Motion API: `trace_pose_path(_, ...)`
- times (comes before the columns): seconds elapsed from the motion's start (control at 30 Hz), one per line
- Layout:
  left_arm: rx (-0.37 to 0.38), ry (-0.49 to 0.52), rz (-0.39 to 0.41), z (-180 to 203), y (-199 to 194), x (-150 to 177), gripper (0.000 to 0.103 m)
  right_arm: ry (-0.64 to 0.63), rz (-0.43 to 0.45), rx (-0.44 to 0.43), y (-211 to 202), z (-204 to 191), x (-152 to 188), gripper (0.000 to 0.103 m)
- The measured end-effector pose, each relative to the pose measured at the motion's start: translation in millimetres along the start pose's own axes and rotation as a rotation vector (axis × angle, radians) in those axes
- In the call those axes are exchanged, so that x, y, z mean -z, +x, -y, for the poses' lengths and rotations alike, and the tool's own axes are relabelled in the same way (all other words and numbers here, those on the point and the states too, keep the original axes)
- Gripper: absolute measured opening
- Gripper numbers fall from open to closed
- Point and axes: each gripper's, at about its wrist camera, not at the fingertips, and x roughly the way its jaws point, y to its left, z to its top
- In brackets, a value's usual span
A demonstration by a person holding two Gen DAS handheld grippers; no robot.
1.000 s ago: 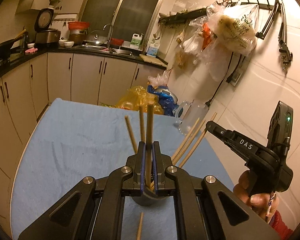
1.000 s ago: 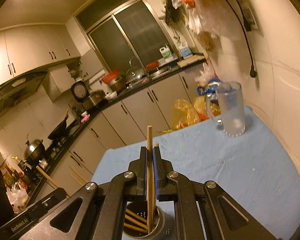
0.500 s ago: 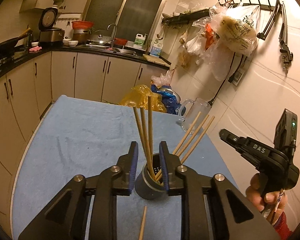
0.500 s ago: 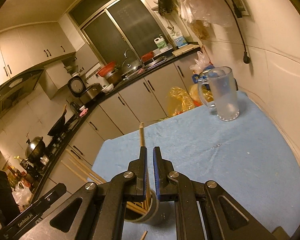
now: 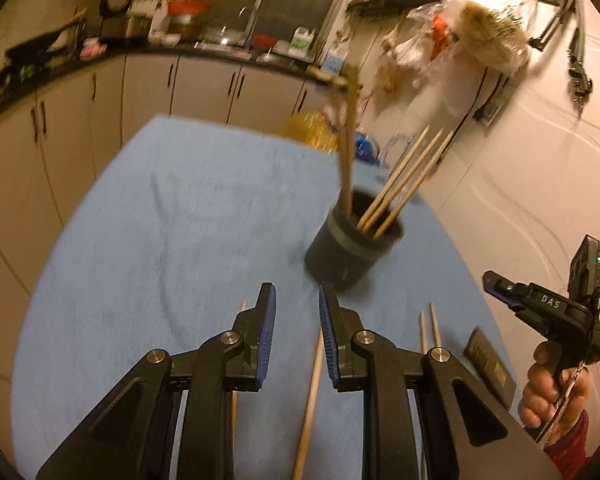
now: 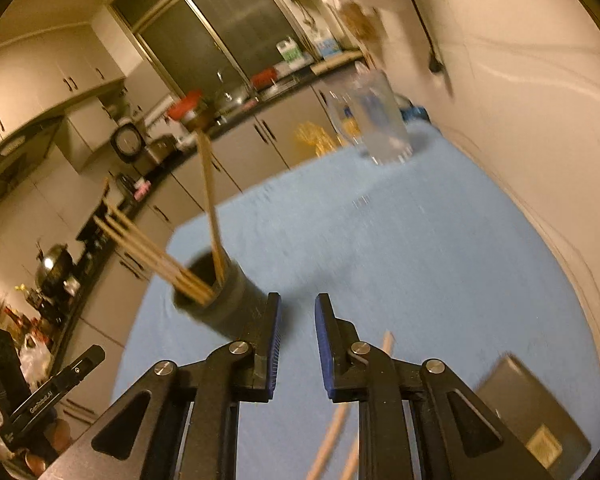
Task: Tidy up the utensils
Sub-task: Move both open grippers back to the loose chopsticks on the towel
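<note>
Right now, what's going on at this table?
A person is sorting chopsticks into a dark holder on a blue cloth. Several sticks already stand in it. Both the left gripper and the right gripper are empty; the right's jaws are opening. More loose chopsticks lie on the cloth below them.

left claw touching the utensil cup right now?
Apart. The left wrist view shows bare blue cloth between the open left claw and the dark cup standing beyond it; nothing sits between the pads.
</note>
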Motion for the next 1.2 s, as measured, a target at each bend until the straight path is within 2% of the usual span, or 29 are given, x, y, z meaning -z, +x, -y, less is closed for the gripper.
trace_pose_path(0.23, -0.006, -0.047, -0.067, -24, -6, 33, 0.021, 0.083, -0.084, 0.059, -3, 27, 25, 0.019)
trace_pose_path(0.37, -0.014, -0.03, -0.083, -22, -16, 44, 0.021, 0.105, -0.13, 0.039, -2, 25, 39, 0.019)
trace_pose_path(0.57, -0.016, -0.006, -0.101, -10, -28, 62, 0.021, 0.081, -0.155, 0.052, -9, 15, 64, 0.019)
trace_pose_path(0.73, -0.013, 0.018, -0.106, 0, -42, 75, 0.021, 0.04, -0.134, 0.055, -28, 9, 80, 0.019)
trace_pose_path(1.0, -0.013, 0.031, -0.085, 9, -61, 75, 0.021, 0.022, -0.068, 0.076, -55, 9, 75, 0.019)
trace_pose_path(1.13, -0.008, 0.037, -0.075, 10, -63, 66, 0.021, 0.027, -0.092, 0.039, -53, 8, 66, 0.019)
trace_pose_path(1.2, -0.014, 0.032, -0.083, 9, -60, 63, 0.021, 0.033, -0.108, 0.046, -51, 8, 59, 0.019)
